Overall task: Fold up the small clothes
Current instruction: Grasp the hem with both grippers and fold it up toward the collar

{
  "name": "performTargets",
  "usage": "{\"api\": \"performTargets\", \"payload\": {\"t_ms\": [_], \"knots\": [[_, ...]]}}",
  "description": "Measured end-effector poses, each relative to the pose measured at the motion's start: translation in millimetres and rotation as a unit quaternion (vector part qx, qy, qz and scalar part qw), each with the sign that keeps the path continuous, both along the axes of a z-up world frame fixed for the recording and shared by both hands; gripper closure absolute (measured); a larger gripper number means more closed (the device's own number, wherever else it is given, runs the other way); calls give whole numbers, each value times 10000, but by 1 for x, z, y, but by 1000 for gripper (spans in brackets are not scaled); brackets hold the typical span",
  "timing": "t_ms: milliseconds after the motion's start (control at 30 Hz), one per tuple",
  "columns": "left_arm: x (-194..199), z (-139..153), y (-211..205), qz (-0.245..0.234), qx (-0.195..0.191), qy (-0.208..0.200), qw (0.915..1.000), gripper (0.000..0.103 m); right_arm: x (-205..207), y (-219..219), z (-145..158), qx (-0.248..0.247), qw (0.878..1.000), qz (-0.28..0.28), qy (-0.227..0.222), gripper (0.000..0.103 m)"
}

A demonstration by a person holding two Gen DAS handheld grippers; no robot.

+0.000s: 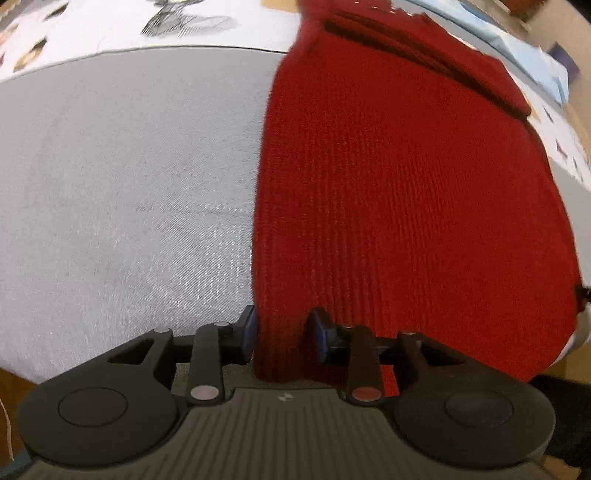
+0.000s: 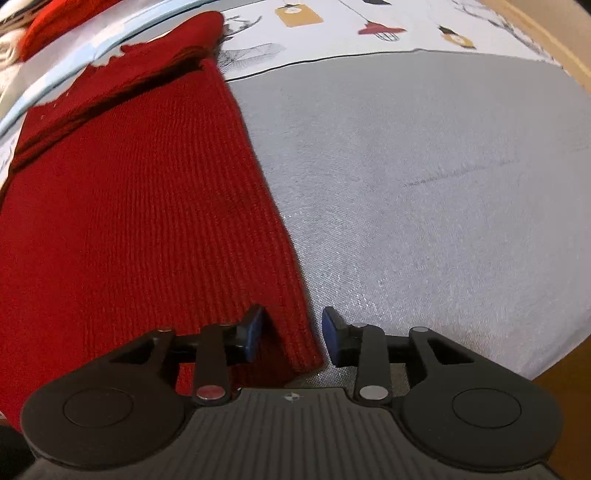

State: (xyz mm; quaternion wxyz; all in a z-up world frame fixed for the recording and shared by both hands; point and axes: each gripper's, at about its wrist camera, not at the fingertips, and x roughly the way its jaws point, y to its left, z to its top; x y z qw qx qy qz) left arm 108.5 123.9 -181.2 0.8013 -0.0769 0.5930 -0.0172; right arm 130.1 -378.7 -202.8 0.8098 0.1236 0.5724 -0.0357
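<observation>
A dark red knitted garment (image 1: 406,192) lies flat on a grey mat (image 1: 122,177), with a folded part at its far end. My left gripper (image 1: 284,334) is open, its jaws on either side of the garment's near left corner. In the right wrist view the same garment (image 2: 140,206) fills the left half, on the grey mat (image 2: 424,192). My right gripper (image 2: 293,334) is open, its jaws on either side of the garment's near right corner. Neither gripper pinches the cloth.
A white printed tablecloth (image 2: 332,33) lies beyond the mat. A light blue cloth (image 1: 517,40) and another red item (image 2: 48,29) lie past the garment's far end. The table's wooden edge (image 2: 565,384) shows at the near right.
</observation>
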Motion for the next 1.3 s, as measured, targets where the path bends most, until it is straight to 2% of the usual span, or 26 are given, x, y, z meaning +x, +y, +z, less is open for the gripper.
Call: {"api": "performTargets", "payload": {"t_ms": [33, 67, 100, 133, 167, 267, 333, 400, 500, 667, 767, 867, 933, 1033, 1167, 1300], "knots": [[0, 0, 0, -3, 2, -2, 10000, 72, 0, 2, 0, -52, 10000, 44, -10, 65], [1, 1, 0, 1, -37, 4, 10000, 83, 1, 3, -1, -67, 9999, 84, -18, 70], [1, 2, 1, 24, -103, 17, 9999, 89, 0, 5, 0, -90, 9999, 134, -33, 77], [1, 4, 2, 43, -152, 25, 9999, 90, 1, 6, 1, -31, 9997, 216, -67, 90], [1, 8, 3, 34, -145, 12, 9999, 91, 1, 6, 2, 46, 9996, 245, -97, 91], [-4, 30, 1, -50, -126, -230, 9996, 92, 0, 2, 10, 137, 9996, 154, -172, 93], [-10, 52, 1, -154, -186, -481, 9986, 92, -2, -5, 25, 375, 9986, 1, -364, 94], [-23, 74, 2, -251, -298, -739, 9965, 93, -6, -12, 48, 714, 9953, -71, -647, 94], [-36, 109, 3, -391, -535, -1037, 9924, 94, -16, -17, 90, 1088, 9874, 101, -1144, 94], [-81, 165, 18, -596, -885, -1515, 9827, 94, -50, -25, 146, 1552, 9725, 297, -1709, 95], [-115, 203, 28, -633, -1179, -1823, 9741, 94, -76, -37, 174, 1748, 9667, 297, -1847, 95], [-138, 235, 40, -469, -1379, -2017, 9686, 95, -109, -53, 203, 1997, 9572, 244, -2079, 95], [-135, 234, 49, -340, -1564, -2011, 9664, 95, -117, -61, 216, 2069, 9538, 177, -2174, 95], [-91, 214, 59, -199, -1618, -1872, 9687, 94, -100, -72, 208, 2051, 9559, -76, -2099, 95], [1, 165, 74, 233, -1495, -1484, 9773, 95, -38, -73, 177, 1894, 9653, -379, -1759, 96], [74, 112, 95, 816, -1698, -1054, 9764, 93, 36, -64, 136, 1628, 9740, -611, -1452, 96]]}}
